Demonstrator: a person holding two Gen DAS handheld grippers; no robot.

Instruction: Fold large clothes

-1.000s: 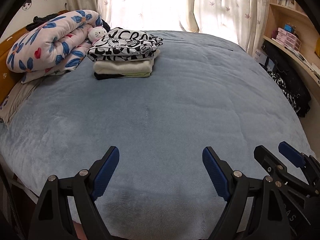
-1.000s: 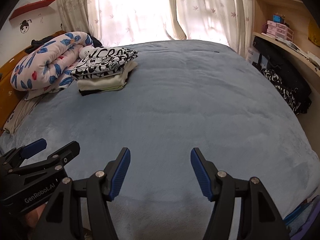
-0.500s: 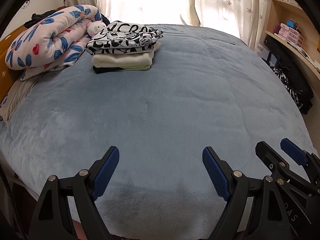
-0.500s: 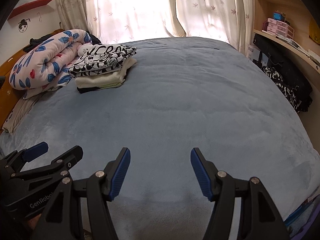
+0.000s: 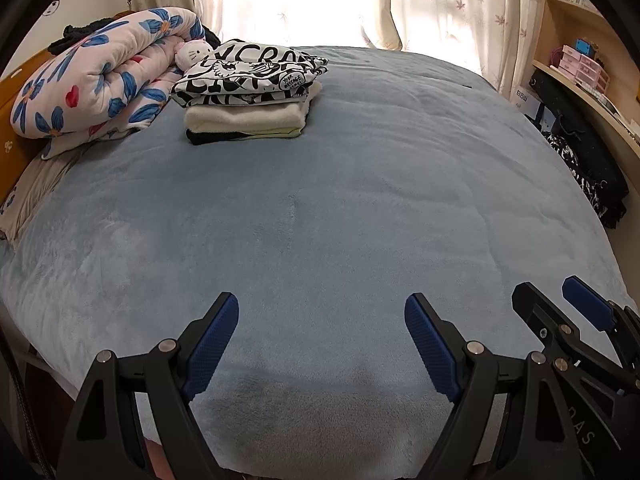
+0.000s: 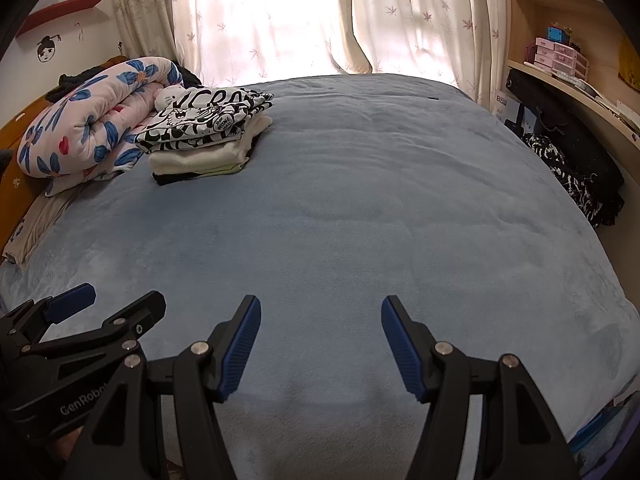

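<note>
A stack of folded clothes [image 5: 248,96] lies at the far left of the blue bed cover [image 5: 340,208], topped by a black-and-white printed garment [image 6: 204,122]. My left gripper [image 5: 322,312] hangs open over the near edge of the bed with nothing between its blue pads. My right gripper [image 6: 320,312] is open too, also empty, and it shows at the right edge of the left wrist view as the right gripper [image 5: 560,312]. The left gripper [image 6: 116,308] shows at the lower left of the right wrist view. Both are far from the stack.
A rolled floral quilt [image 5: 96,88] and a small plush toy [image 5: 194,53] lie beside the stack against the headboard. Dark patterned clothes [image 6: 572,172] hang off the right side by a wooden shelf unit [image 6: 560,64]. Curtains [image 6: 280,16] cover the window behind the bed.
The left wrist view has tilted slightly, so the stack and quilt sit a little differently in frame. Both grippers stay open and empty over the near bed edge.
</note>
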